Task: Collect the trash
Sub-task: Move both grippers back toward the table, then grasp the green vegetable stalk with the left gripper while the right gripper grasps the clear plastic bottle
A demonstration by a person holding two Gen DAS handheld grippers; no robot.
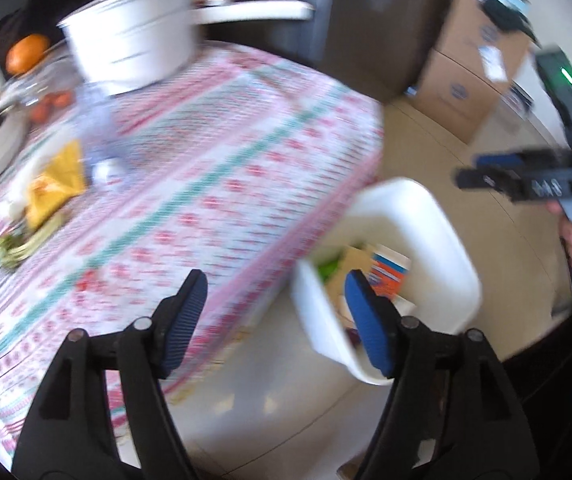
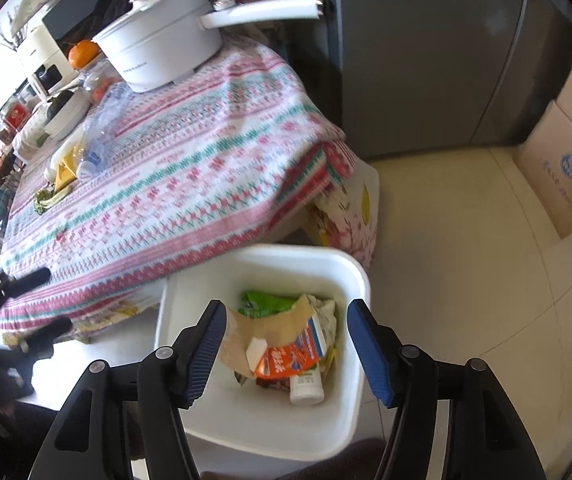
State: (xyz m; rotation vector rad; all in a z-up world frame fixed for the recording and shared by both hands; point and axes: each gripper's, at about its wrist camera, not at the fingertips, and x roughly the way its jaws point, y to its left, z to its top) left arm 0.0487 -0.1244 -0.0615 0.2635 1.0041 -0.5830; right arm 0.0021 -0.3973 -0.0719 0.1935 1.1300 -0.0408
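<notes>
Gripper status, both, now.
Left gripper: open, holding nothing.
Right gripper: open, holding nothing, above the white trash bin.

Daylight, bright, entering from the far left; the window area in the right wrist view is blown out to white. Left wrist view heavily motion-blurred: tablecloth (image 1: 206,160) pattern smeared, white pot (image 1: 134,36) and white bin (image 1: 417,236) soft-edged, only the gripper arms in the foreground stay crisp. Right wrist view far sharper; bin (image 2: 349,276) contents readable. Soft shadow under the surface edge on the pale floor (image 2: 465,260). Strong fisheye bending, black vignette at all corners.
</notes>
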